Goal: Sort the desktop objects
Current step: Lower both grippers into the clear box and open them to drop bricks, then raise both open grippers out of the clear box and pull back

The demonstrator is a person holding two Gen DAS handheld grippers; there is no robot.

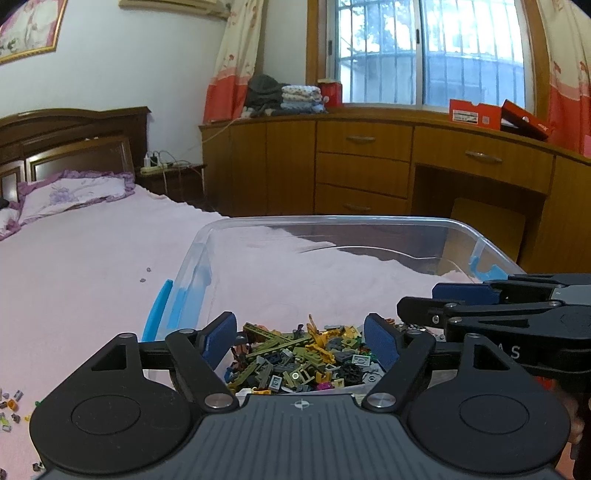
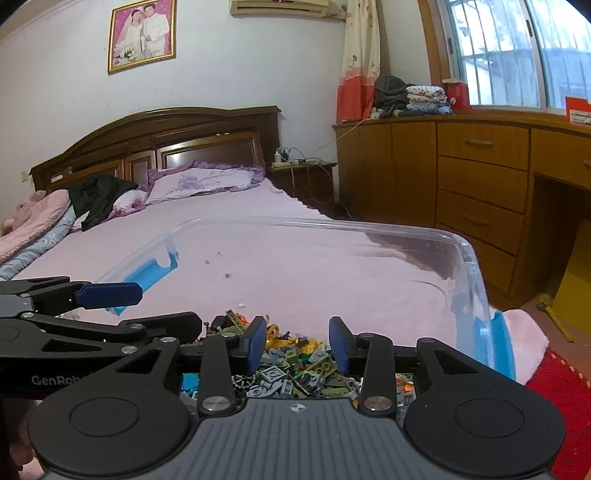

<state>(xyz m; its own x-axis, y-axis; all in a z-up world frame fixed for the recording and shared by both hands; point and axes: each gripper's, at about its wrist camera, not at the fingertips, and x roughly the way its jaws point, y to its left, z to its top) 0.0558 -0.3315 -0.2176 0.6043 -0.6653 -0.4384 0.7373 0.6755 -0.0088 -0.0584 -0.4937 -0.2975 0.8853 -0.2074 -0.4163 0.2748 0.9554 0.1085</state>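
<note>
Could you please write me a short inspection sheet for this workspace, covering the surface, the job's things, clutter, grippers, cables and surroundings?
Surface: bed with pink sheet.
Job's things: clear plastic bin with blue latches; pile of small building bricks at its near end.
Clutter: loose bricks on the sheet left of the bin.
Grippers: left gripper open over the pile, holding nothing; right gripper open, narrower, nothing gripped.
Cables: power strip with leads on the nightstand.
Surroundings: wooden dresser, barred window, framed photo.
</note>
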